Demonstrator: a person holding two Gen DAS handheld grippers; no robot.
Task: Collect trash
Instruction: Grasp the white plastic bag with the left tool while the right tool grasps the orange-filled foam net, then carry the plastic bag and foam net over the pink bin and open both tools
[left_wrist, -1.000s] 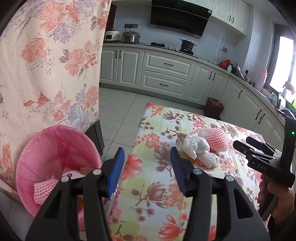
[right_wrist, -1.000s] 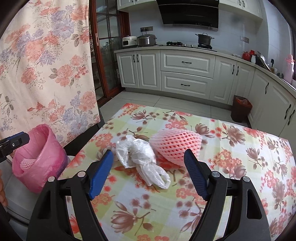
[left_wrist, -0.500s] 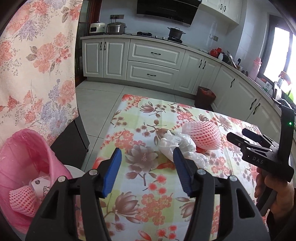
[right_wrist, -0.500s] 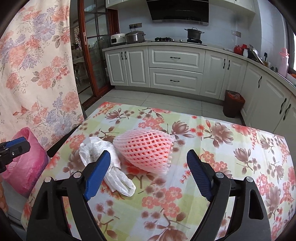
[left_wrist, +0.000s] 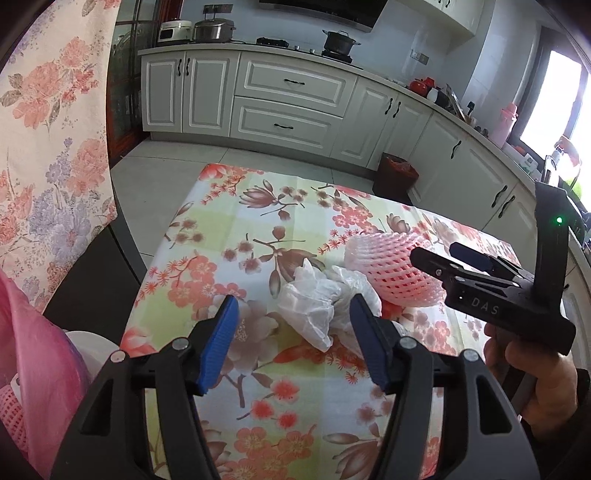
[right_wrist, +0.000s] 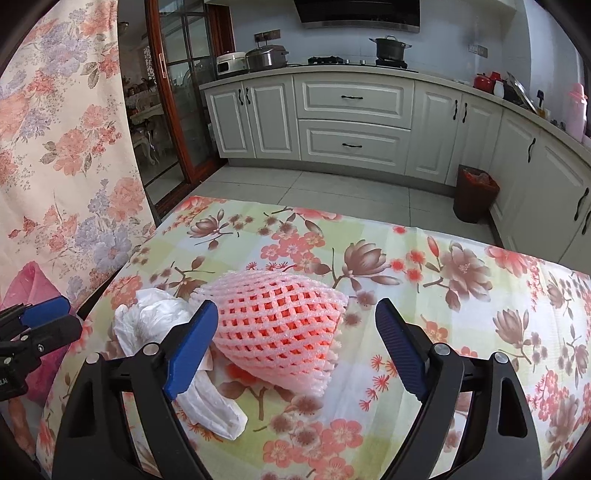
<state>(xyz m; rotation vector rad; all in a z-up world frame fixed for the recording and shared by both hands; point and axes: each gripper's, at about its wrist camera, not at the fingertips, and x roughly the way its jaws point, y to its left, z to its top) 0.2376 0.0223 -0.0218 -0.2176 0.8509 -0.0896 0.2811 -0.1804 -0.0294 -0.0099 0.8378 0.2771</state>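
Both grippers empty, jaws opening as they angle down at the table (right_wrist: 480, 280); right gripper (right_wrist: 295, 347) spread very wide with the pink foam net (right_wrist: 280, 325) framed between its fingers, pads clear of it; left gripper (left_wrist: 291, 339) roughly half open, lined up on the crumpled white plastic bag (left_wrist: 317, 302), which sits in the gap but isn't pressed.

Trash layout: net and bag lie touching each other near the middle of the floral cloth, bag on the net's left, a tail of it trailing toward the near edge; pink-lined bin (left_wrist: 40, 354) sits off the table's left edge, one foam net visible inside.

Step in hand, my read: twin approach, one item per hand. To do it well:
- right: straddle the net's widest part, close gently; foam will squash, so stop once it holds
- left: aim for the bag's bunched middle, not the loose tail; thin film slips out of a shallow pinch
- lift the bag first or pull apart sideways; the two overlap and one could drag the other
- watch the two tools; they're near each other
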